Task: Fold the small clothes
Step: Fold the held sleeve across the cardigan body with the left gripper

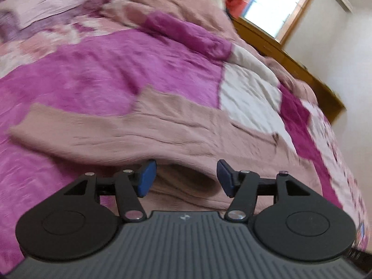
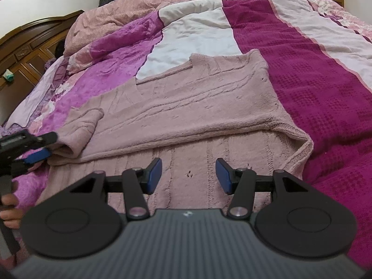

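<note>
Jaws of both grippers stand released, nothing between them. Left gripper (image 1: 186, 177) hovers at the sweater's (image 2: 186, 107) folded sleeve end; right gripper (image 2: 188, 176) hangs over its near hem. This pink knit sweater lies flat near the foot edge of the bed (image 2: 325, 107), partly folded. Judged soft, limp, moderately light and stretchy: best pinched at a folded edge or hem, both layers together. Right wrist view shows the whole garment, the left gripper (image 2: 38, 154) and a hand (image 2: 9, 211); left wrist view, blurred, shows a window (image 1: 276, 7).

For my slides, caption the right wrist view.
Right gripper hovers open over a partly folded pink sweater on a magenta bedspread.
</note>
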Tool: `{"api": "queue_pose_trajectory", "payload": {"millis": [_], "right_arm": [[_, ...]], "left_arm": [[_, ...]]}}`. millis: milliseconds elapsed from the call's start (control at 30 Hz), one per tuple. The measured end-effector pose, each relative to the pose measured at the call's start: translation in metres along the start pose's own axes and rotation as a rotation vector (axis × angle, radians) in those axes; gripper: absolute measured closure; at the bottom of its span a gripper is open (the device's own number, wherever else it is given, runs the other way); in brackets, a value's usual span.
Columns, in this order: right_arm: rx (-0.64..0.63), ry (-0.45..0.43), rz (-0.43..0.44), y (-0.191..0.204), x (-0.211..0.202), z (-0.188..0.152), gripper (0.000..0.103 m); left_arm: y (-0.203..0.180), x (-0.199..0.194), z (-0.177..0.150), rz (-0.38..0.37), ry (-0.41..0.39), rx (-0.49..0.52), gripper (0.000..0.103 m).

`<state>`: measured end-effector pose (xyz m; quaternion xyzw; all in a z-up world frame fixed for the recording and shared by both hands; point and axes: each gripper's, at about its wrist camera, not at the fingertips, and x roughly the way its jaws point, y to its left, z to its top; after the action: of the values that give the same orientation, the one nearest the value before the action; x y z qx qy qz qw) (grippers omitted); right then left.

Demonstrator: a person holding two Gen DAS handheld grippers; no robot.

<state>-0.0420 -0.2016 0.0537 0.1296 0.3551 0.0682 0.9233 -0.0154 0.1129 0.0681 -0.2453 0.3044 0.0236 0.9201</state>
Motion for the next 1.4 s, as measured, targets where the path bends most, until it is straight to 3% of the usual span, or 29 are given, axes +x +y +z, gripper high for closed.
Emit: {"api": "queue_pose_trajectory", "payload": {"millis": [233,367,567,633,733,767,933,1133,1400], "right_arm": [[-0.001,0.006,0.001,0.001,0.003,-0.001,0.05],[0.003,0.003,-0.006,-0.001,0.002,0.0,0.05],[0.003,-0.003,-0.017,-0.001,0.002,0.002,0.05],[0.002,-0.003,-0.018,-0.001,0.001,0.002,0.05],[-0.001,-0.003,-0.018,0.0,0.001,0.003,0.05],[-0.003,-0.004,-0.018,0.0,0.001,0.003,0.05],[0.0,-0.01,-0.024,-0.001,0.001,0.005,0.05],[0.005,-0.021,-0.026,-0.002,0.0,0.005,0.05],[0.017,-0.037,-0.034,-0.005,-0.005,0.006,0.05]], "left_arm": [[0.041,-0.005,0.004,0.075,-0.015,-0.187,0.037],[0.062,0.002,0.006,0.074,-0.045,-0.305,0.036],[0.085,0.018,0.017,0.139,-0.101,-0.4,0.037],[0.088,0.022,0.021,0.153,-0.115,-0.386,0.042],[0.085,0.029,0.027,0.152,-0.101,-0.312,0.085],[0.084,0.029,0.029,0.145,-0.1,-0.301,0.09],[0.066,0.013,0.035,0.041,-0.153,-0.265,0.093],[0.013,0.001,0.048,-0.113,-0.188,-0.152,0.093],[-0.071,0.03,0.04,-0.237,-0.126,-0.021,0.093]]}}
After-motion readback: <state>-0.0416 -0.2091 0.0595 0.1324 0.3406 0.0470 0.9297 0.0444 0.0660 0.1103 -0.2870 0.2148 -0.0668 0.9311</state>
